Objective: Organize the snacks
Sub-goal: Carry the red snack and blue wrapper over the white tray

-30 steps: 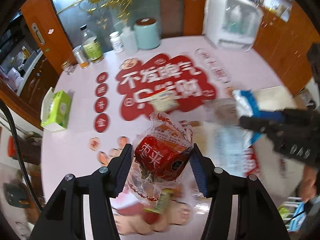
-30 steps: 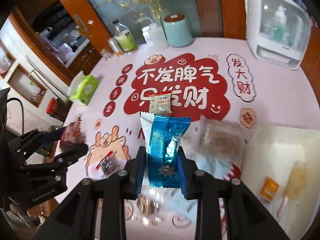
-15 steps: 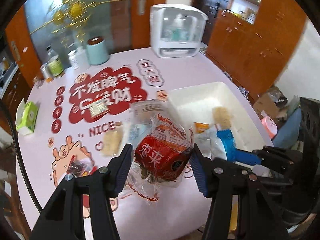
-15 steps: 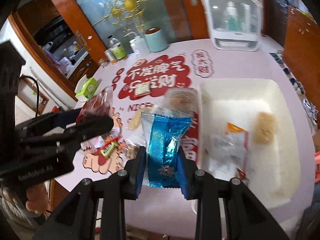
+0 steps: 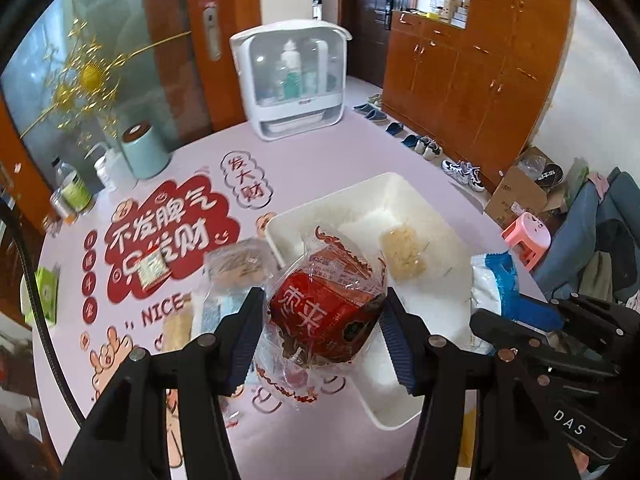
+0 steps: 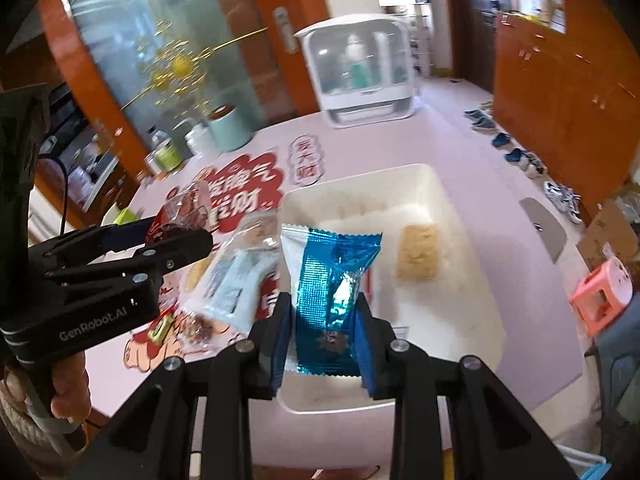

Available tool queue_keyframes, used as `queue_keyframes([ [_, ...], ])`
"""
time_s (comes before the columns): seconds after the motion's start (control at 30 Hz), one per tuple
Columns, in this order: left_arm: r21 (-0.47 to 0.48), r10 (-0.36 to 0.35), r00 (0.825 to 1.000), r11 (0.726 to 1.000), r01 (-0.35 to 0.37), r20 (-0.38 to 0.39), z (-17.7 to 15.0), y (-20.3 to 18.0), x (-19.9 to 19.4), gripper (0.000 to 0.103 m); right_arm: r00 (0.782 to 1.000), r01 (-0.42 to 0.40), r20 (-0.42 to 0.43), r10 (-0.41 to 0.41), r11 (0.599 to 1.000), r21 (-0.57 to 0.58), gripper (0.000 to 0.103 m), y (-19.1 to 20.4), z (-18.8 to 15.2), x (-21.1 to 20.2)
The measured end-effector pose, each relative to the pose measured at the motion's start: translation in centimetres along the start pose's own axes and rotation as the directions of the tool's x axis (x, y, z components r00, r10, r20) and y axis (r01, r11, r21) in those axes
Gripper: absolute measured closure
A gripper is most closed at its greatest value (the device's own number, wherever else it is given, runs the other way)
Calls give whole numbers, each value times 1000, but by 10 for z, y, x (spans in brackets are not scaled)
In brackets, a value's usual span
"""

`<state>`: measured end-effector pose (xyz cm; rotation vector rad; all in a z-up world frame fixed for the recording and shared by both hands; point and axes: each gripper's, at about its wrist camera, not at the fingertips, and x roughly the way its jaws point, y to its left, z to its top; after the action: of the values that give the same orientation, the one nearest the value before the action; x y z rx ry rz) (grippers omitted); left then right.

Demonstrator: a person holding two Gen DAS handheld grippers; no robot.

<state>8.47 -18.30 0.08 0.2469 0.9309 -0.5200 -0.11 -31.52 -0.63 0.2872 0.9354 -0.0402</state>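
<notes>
Now both packets are hanging above the white rectangular plastic bin [image 6: 460, 216], no longer over the round pink printed bench [image 5: 320, 152]. Left hand-held gripper [image 5: 320, 332] is pinching the red date-cake packet in clear wrap [image 5: 324, 316]; right hand-held gripper [image 6: 325, 344] is pinching the blue foil snack packet [image 6: 332, 280], ready for release.

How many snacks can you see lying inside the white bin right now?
1. A tan crumbly bar lies on the floor of the white bin, toward its right side. The held blue pack and red pack each cover part of the bin, so more may be hidden.
</notes>
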Motion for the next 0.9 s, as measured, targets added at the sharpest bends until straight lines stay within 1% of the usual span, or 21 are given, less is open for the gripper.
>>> queue_keyframes([
  [0.2, 22, 0, 1000, 1000, 0, 10, 19, -16, 13, 47, 999, 49, 20, -50, 998, 42, 73, -23, 8, -1],
  [0.53, 33, 16, 1000, 999, -15, -9, 44, -25, 45, 47, 996, 87, 7, -88, 993, 84, 73, -48, 19, 13],
  [0.77, 51, 31, 999, 998, -30, -22, 59, -34, 72, 47, 994, 106, -26, -103, 990, 98, 73, -59, 24, 29],
  [0.9, 64, 36, 998, 997, -33, -45, 63, -39, 86, 47, 992, 122, -46, -118, 987, 101, 73, -64, 24, 36],
])
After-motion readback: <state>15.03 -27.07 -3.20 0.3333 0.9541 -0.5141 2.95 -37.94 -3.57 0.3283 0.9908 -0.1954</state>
